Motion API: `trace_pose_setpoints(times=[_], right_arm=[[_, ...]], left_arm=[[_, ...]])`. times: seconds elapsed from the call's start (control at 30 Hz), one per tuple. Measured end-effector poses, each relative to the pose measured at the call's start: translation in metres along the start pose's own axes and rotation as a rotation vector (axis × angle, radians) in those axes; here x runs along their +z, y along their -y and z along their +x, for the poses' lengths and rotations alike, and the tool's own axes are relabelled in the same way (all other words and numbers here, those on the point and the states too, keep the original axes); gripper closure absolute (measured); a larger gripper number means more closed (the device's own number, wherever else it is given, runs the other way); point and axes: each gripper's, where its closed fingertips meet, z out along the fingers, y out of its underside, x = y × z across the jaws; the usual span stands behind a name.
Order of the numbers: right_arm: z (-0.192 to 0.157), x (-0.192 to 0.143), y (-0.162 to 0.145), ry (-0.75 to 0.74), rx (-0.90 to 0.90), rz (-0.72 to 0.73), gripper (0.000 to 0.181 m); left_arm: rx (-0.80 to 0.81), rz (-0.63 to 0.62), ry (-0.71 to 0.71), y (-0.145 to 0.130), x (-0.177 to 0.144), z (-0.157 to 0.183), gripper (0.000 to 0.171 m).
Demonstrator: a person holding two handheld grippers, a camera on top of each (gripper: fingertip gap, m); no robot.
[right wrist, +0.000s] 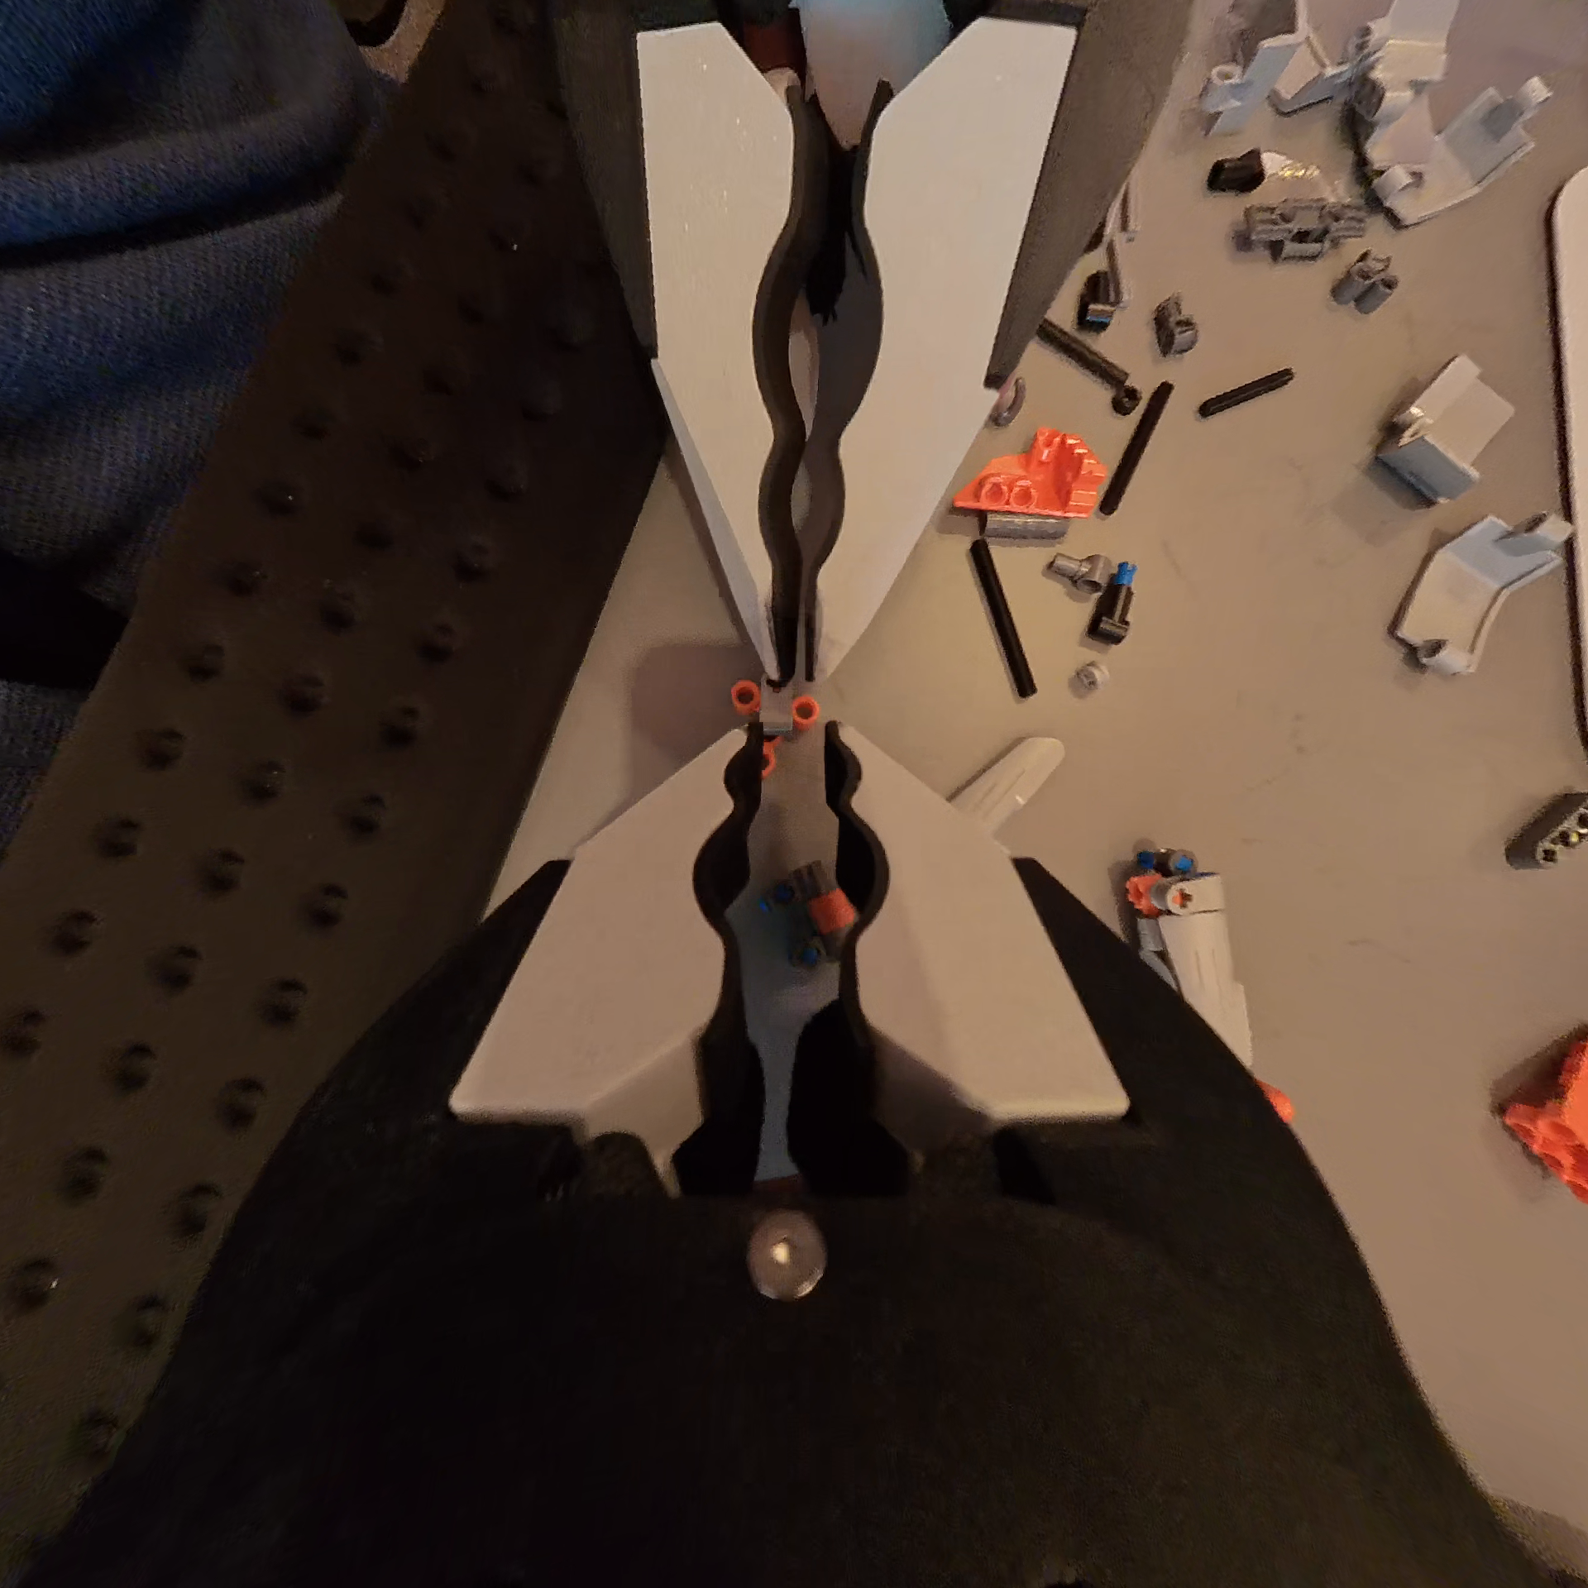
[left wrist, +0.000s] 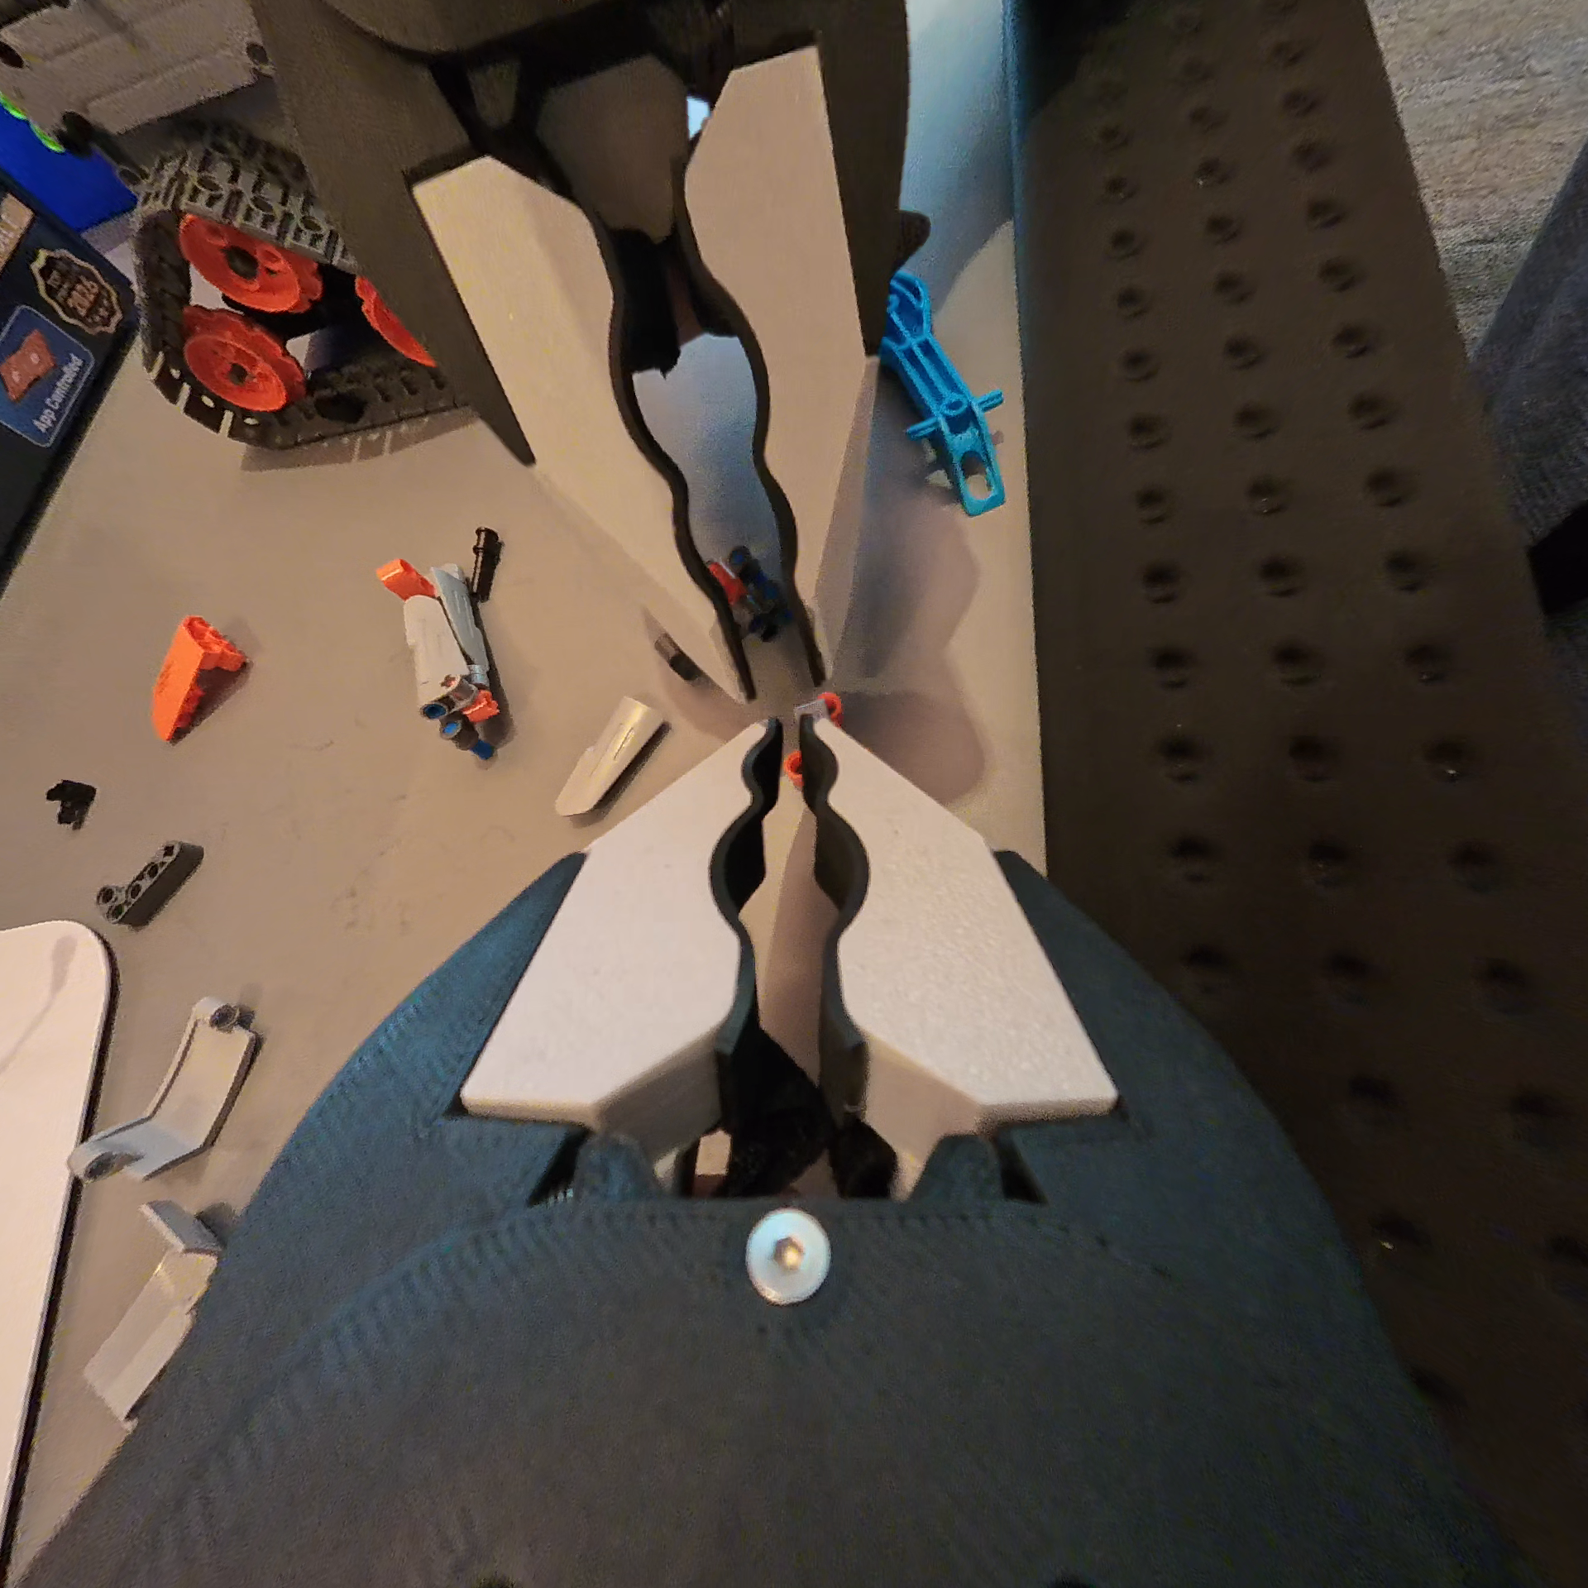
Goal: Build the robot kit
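My left gripper (left wrist: 789,730) is shut on a small grey piece with orange pins (left wrist: 816,709), and one orange pin sits between its fingers. It holds the piece just above the grey table (left wrist: 344,816). My right gripper (right wrist: 792,730) faces it tip to tip. Its jaws stand a little apart around the same piece (right wrist: 778,713), which touches only its left fingertip (right wrist: 752,735). In the right wrist view the left gripper (right wrist: 790,674) reaches in from the top. In the left wrist view the right gripper (left wrist: 782,687) reaches in from the top. A small blue and orange cluster (right wrist: 812,919) lies on the table under the right gripper.
A black studded mat (left wrist: 1246,601) borders the table. A tracked vehicle with orange wheels (left wrist: 249,318), a blue beam (left wrist: 945,395), an orange wedge (left wrist: 193,674), a grey-white assembly (left wrist: 447,653), black axles (right wrist: 1001,619) and grey panels (right wrist: 1461,601) lie scattered. A white board (left wrist: 43,1074) is at the left. Both grippers' tips are close together, under 4 cm apart.
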Motion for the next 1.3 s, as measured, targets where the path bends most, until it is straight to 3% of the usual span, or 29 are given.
trace_pose_setpoints(times=[0.33, 0.47, 0.57, 0.9, 1.13, 1.3], right_arm=[[-0.003, 0.006, 0.001, 0.007, -0.016, -0.009, 0.181], [-0.004, 0.006, 0.001, 0.000, -0.023, -0.013, 0.181], [-0.003, 0.004, -0.006, -0.010, -0.002, -0.051, 0.169], [-0.006, 0.019, -0.016, -0.018, -0.029, -0.106, 0.176], [0.000, 0.017, -0.014, 0.000, 0.029, -0.065, 0.176], [0.003, 0.005, -0.004, 0.014, 0.075, 0.003, 0.175]], left_arm=[[0.008, -0.029, -0.015, -0.005, 0.002, 0.006, 0.168], [0.011, -0.026, -0.013, -0.005, 0.003, 0.006, 0.168], [0.009, -0.024, -0.007, -0.005, 0.003, 0.005, 0.168], [0.000, -0.029, 0.008, -0.006, 0.007, 0.001, 0.161], [-0.102, 0.001, -0.015, -0.006, 0.005, -0.007, 0.165], [-0.235, 0.099, -0.051, 0.007, -0.004, -0.017, 0.170]])
